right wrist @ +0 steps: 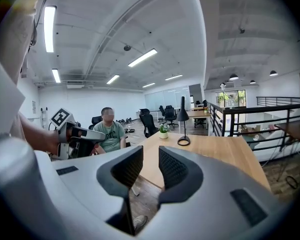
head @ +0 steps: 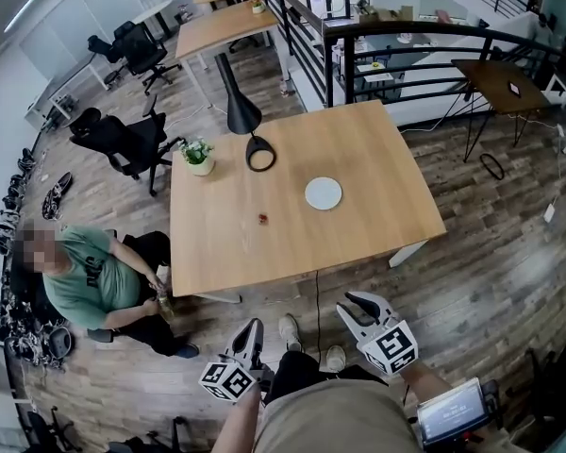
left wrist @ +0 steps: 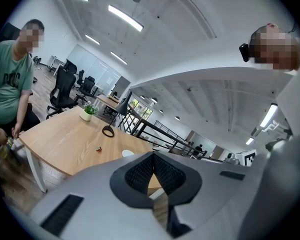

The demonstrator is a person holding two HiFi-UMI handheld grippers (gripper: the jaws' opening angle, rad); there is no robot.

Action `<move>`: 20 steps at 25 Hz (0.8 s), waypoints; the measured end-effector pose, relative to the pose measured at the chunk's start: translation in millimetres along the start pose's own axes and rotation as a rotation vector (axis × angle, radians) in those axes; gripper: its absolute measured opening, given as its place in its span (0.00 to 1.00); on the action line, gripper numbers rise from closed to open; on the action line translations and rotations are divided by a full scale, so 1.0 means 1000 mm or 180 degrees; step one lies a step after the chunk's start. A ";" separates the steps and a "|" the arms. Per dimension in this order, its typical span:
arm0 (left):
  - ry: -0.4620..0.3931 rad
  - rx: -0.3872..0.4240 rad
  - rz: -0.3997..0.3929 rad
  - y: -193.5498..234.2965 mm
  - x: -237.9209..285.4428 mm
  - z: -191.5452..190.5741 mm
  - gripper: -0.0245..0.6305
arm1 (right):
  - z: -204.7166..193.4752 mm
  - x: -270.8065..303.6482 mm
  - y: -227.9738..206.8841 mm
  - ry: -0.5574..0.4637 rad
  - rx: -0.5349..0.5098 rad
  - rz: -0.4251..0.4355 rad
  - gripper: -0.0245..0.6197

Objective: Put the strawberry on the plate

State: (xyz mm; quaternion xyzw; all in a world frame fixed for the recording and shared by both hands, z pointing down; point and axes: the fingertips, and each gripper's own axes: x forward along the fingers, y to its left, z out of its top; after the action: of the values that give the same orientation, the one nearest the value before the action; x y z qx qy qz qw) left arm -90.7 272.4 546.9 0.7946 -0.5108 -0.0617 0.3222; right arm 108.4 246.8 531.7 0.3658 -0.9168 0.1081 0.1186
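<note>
Well short of table (head: 377, 149), left tongs (head: 253, 328) together, empty; right tongs (head: 357, 302) seemingly slightly apart, empty.

The desk (head: 377, 173) was pale brown with wood grain; on the desk, the plate (head: 324, 193) was white, the strawberry (head: 262, 218) red, the lamp (head: 259, 154) black.

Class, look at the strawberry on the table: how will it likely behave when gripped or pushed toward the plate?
The strawberry looks tiny beside the plate, so it is probably very light. Lying loose on the smooth wooden table, it may roll or skid when pushed. If real fruit, it would likely bruise under a hard squeeze.
</note>
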 end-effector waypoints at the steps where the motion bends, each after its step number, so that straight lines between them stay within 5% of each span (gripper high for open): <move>1: 0.0004 0.0003 -0.0016 0.003 0.004 0.005 0.04 | 0.003 0.006 -0.001 0.0015 0.0005 -0.0006 0.16; 20: 0.0016 0.0002 -0.0121 0.109 0.054 0.099 0.04 | 0.055 0.137 -0.014 0.0120 -0.0133 -0.0111 0.16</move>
State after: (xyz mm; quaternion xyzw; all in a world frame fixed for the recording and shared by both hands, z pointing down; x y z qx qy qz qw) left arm -191.8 152.5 544.3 0.8045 -0.4948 -0.0656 0.3220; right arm 14.0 133.0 522.0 0.3771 -0.9099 0.0936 0.1454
